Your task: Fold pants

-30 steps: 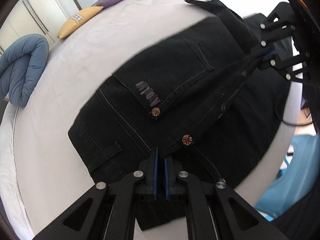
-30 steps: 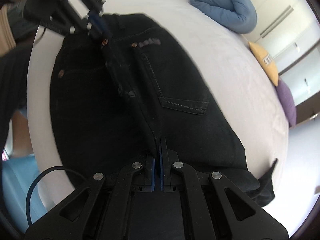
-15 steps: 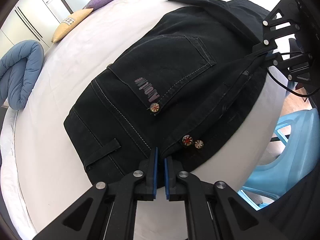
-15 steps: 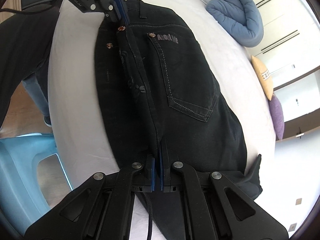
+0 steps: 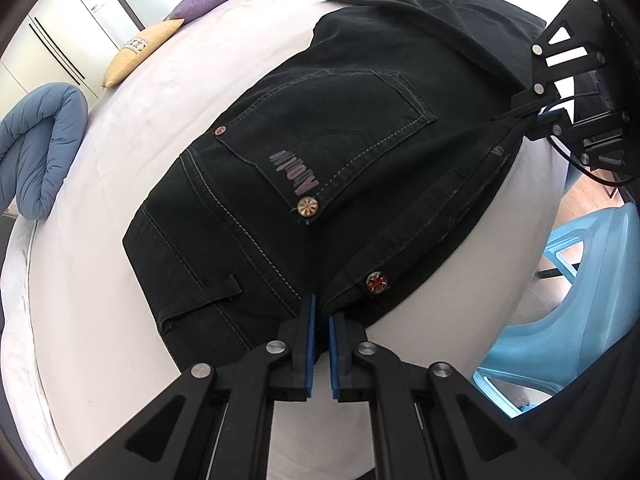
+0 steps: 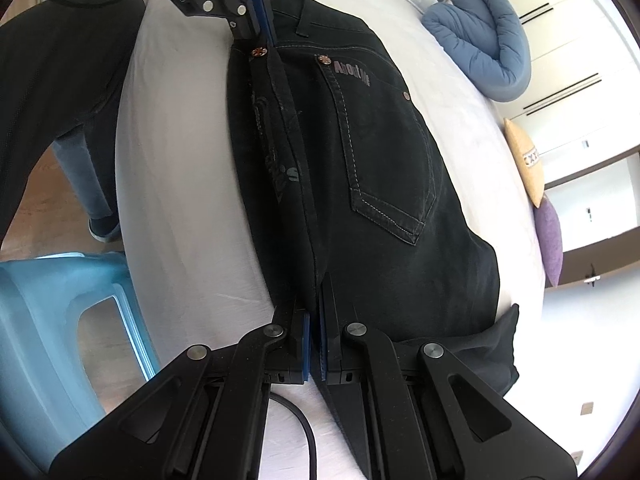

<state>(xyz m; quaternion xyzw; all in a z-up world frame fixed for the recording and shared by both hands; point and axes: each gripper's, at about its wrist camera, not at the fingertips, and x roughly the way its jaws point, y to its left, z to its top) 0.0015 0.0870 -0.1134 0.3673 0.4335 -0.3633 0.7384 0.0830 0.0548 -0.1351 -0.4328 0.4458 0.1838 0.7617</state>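
The black jeans [image 5: 328,168] lie on the white bed [image 5: 100,280], near its edge, folded lengthwise so one back pocket [image 5: 332,140] with a printed logo faces up. The fold ridge runs between the two grippers along the side nearest the bed edge.

The left hand-held gripper [image 5: 321,320] reaches in low over the mattress at the waistband end, its blue-padded fingers [image 5: 309,344] closed on the denim just beside a round metal rivet [image 5: 376,281]. The right hand-held gripper [image 6: 315,320] comes in from the opposite end, fingers pressed together on the same fold ridge further down the legs; in the left wrist view it shows at the far right [image 5: 548,114], pinching the cloth.

A rolled blue duvet [image 5: 36,152], a yellow cushion [image 5: 140,50] and a purple cushion [image 5: 212,0] rest at the far side of the bed. A light blue plastic chair [image 6: 60,340] stands on the floor beside the bed.
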